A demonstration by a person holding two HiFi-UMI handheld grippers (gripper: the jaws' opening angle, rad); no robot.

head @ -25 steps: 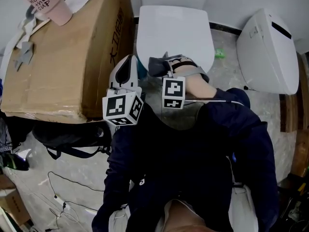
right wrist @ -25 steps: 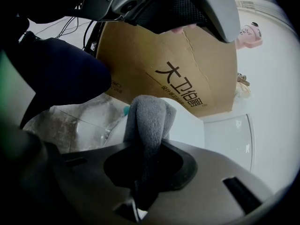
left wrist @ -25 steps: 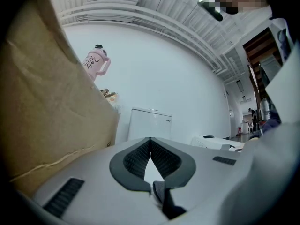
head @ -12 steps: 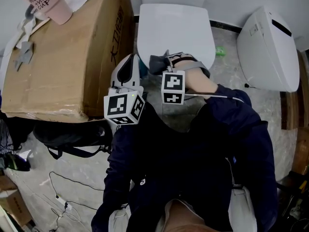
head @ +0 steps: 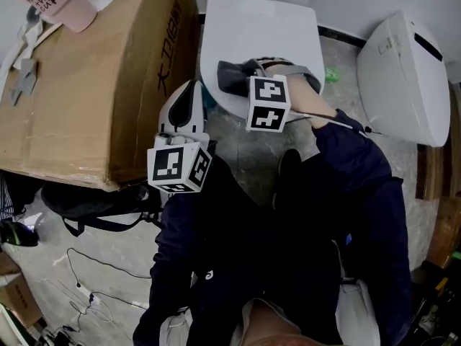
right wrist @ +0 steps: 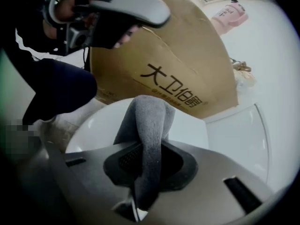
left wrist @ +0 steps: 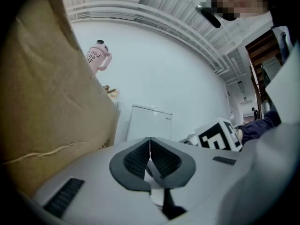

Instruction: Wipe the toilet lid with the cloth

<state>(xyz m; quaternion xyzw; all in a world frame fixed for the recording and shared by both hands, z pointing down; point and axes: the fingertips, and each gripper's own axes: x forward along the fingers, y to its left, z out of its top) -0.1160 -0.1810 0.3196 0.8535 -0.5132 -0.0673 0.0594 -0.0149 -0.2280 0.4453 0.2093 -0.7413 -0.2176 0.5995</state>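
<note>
Right gripper [right wrist: 149, 159] clamped on the grey cloth [right wrist: 149, 118], which sits over the near edge of the toilet lid [head: 266, 34]. Left gripper [left wrist: 150, 159] closed, empty, beside the cardboard box [head: 86, 85]. I'd press the cloth flat and sweep overlapping passes toward the hinge.

Right gripper [right wrist: 149, 165] jaws clamped on grey cloth [right wrist: 149, 125], white toilet lid [right wrist: 197, 132] beneath, cardboard box [right wrist: 178, 74] behind

Grey cloth [head: 230, 78], white toilet lid [head: 259, 31] — brown box [head: 79, 85], pink cup [head: 52, 0].
</note>
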